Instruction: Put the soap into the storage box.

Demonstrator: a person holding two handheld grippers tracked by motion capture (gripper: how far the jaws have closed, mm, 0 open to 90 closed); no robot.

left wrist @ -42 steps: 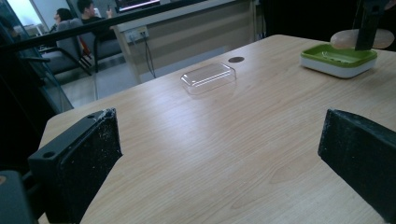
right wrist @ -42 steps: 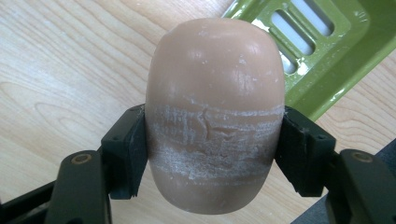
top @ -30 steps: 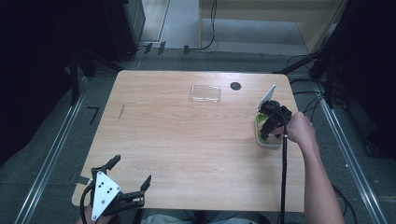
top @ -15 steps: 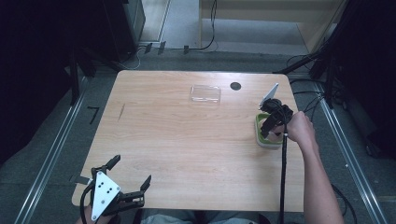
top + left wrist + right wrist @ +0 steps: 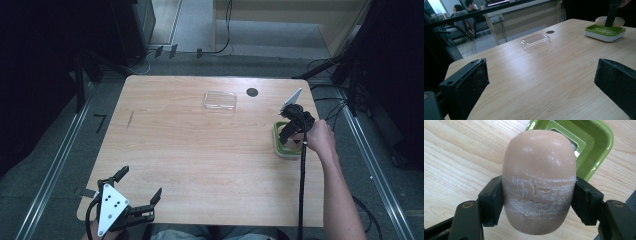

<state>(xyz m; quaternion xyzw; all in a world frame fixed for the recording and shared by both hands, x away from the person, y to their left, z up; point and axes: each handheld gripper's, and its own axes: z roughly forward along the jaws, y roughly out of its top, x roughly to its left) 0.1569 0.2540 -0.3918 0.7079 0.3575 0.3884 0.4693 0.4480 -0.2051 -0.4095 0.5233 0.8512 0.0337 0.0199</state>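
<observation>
1. The right gripper (image 5: 537, 202) pinches a smooth, rounded tan soap bar (image 5: 539, 180) above the green soap dish with a white base (image 5: 286, 145); its chalky sides could probably slip.
2. The left gripper (image 5: 137, 192) hangs spread wide at the wooden table (image 5: 200, 150) edge, well apart.

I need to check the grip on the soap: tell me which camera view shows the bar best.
The right gripper view: the soap bar is close up, clamped at both sides by the right gripper, above the green dish. The left gripper view shows it small and far off, partly hidden. In the high view the gripper and hand cover it.
</observation>
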